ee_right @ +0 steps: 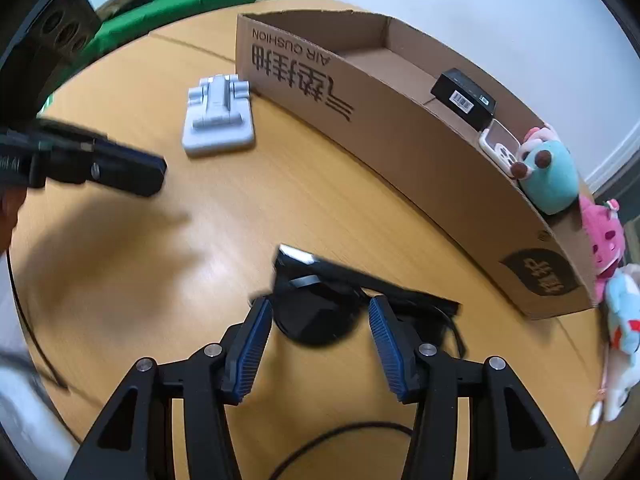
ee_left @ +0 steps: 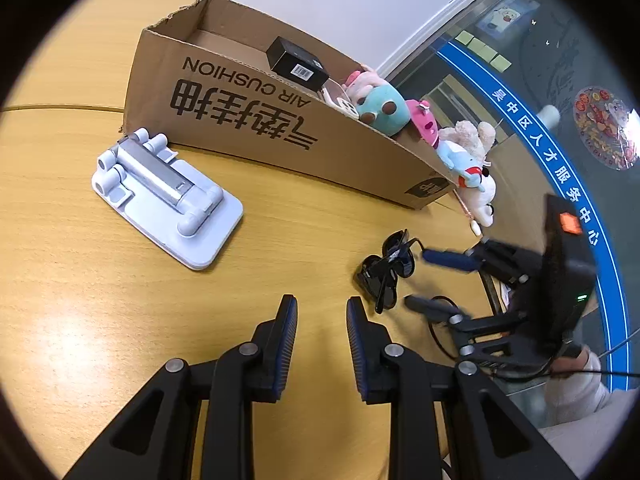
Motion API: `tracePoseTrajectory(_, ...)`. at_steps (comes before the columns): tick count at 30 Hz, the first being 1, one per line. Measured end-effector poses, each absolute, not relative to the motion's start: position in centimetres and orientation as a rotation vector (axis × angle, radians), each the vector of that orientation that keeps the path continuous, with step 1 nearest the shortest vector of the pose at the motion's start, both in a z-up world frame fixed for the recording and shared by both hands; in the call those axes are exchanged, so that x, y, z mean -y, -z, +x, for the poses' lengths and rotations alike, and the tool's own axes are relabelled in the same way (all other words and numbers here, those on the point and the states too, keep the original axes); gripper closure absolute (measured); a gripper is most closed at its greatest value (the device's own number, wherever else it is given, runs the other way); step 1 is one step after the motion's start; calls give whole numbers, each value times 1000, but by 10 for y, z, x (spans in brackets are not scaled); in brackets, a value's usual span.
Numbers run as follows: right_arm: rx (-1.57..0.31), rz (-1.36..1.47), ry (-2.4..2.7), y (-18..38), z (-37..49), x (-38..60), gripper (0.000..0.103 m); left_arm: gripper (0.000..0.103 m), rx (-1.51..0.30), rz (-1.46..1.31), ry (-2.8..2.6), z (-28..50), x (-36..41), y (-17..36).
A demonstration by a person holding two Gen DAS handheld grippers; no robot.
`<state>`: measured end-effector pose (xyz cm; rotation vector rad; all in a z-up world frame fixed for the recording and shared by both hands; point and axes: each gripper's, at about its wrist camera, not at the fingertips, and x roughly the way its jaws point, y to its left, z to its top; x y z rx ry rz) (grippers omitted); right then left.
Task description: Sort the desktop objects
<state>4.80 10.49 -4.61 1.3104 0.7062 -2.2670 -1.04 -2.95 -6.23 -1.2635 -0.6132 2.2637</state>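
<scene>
Black sunglasses (ee_left: 384,272) (ee_right: 316,312) lie folded on the wooden table (ee_left: 80,280). My right gripper (ee_left: 416,278) (ee_right: 318,306) hovers at them, open; one lens shows between its blue pads (ee_right: 248,352), which do not press on it. My left gripper (ee_left: 322,302) (ee_right: 156,176) is shut with nothing in it, over bare table to the left of the sunglasses. A white folding phone stand (ee_left: 168,196) (ee_right: 218,120) rests flat beside the cardboard box (ee_left: 240,120) (ee_right: 360,120).
Inside the box are a small black carton (ee_left: 296,62) (ee_right: 464,94), a white phone case (ee_right: 500,146) and a teal plush (ee_left: 380,108) (ee_right: 552,176). Pink and white plush toys (ee_left: 472,160) (ee_right: 604,236) lie at the box's end. A black cable (ee_right: 352,432) crosses the near table.
</scene>
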Motion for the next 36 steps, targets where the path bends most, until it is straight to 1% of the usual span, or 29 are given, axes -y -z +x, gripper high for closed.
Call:
tracePoseTrajectory(2, -792, 1206, 2229, 30, 54, -104, 52, 79, 616, -1260, -2262, -10, 29, 63)
tracePoseTrajectory(5, -984, 1080, 2116, 19, 55, -87, 42, 79, 618, -1260, -2263, -11, 28, 63)
tracePoseTrajectory(7, -1021, 1066, 2005, 25, 43, -74, 43, 79, 621, -1259, -2264, -10, 26, 63)
tracePoseTrajectory(8, -1016, 1080, 1970, 30, 39, -68, 45, 79, 623, -1259, -2265, -9, 26, 63)
tracePoseTrajectory(10, -983, 1150, 1881, 45, 21, -62, 60, 79, 634, -1261, -2267, -8, 25, 62)
tracePoseTrajectory(11, -970, 1213, 1838, 55, 13, -60, 74, 79, 636, -1263, -2273, -8, 25, 62)
tracePoseTrajectory(12, -967, 1256, 1805, 64, 7, -60, 84, 79, 636, -1262, -2277, -7, 25, 61)
tracePoseTrajectory(16, -990, 1271, 1744, 72, 4, -60, 94, 79, 648, -1253, -2292, -4, 29, 60)
tracePoseTrajectory(17, -981, 1263, 1732, 70, 5, -60, 100, 79, 652, -1254, -2296, -4, 30, 60)
tracePoseTrajectory(20, -976, 1220, 1731, 59, 8, -59, 102, 79, 666, -1254, -2308, -3, 34, 61)
tracePoseTrajectory(23, -927, 1180, 1747, 39, 8, -63, 102, 79, 675, -1248, -2317, -1, 37, 61)
tracePoseTrajectory(25, -918, 1168, 1739, 25, 9, -69, 101, 79, 676, -1248, -2319, -1, 38, 61)
tracePoseTrajectory(26, -958, 1153, 1739, 20, 12, -73, 100, 79, 674, -1246, -2318, -1, 38, 61)
tracePoseTrajectory(28, -1067, 1136, 1692, 18, 18, -78, 90, 79, 667, -1246, -2315, -3, 38, 61)
tracePoseTrajectory(30, -1158, 1122, 1643, 22, 27, -81, 67, 79, 660, -1245, -2315, -4, 35, 61)
tracePoseTrajectory(31, -1196, 1116, 1613, 26, 33, -80, 62, 79, 660, -1244, -2313, -4, 34, 61)
tracePoseTrajectory(32, -1238, 1113, 1574, 33, 36, -80, 53, 79, 661, -1244, -2313, -4, 32, 61)
tracePoseTrajectory(33, -1263, 1111, 1544, 38, 37, -80, 50, 79, 663, -1243, -2311, -5, 31, 61)
tracePoseTrajectory(35, -1296, 1101, 1481, 50, 39, -78, 50, 79, 669, -1246, -2305, -5, 31, 64)
tracePoseTrajectory(36, -1294, 1102, 1464, 55, 38, -78, 53, 79, 669, -1250, -2305, -5, 30, 64)
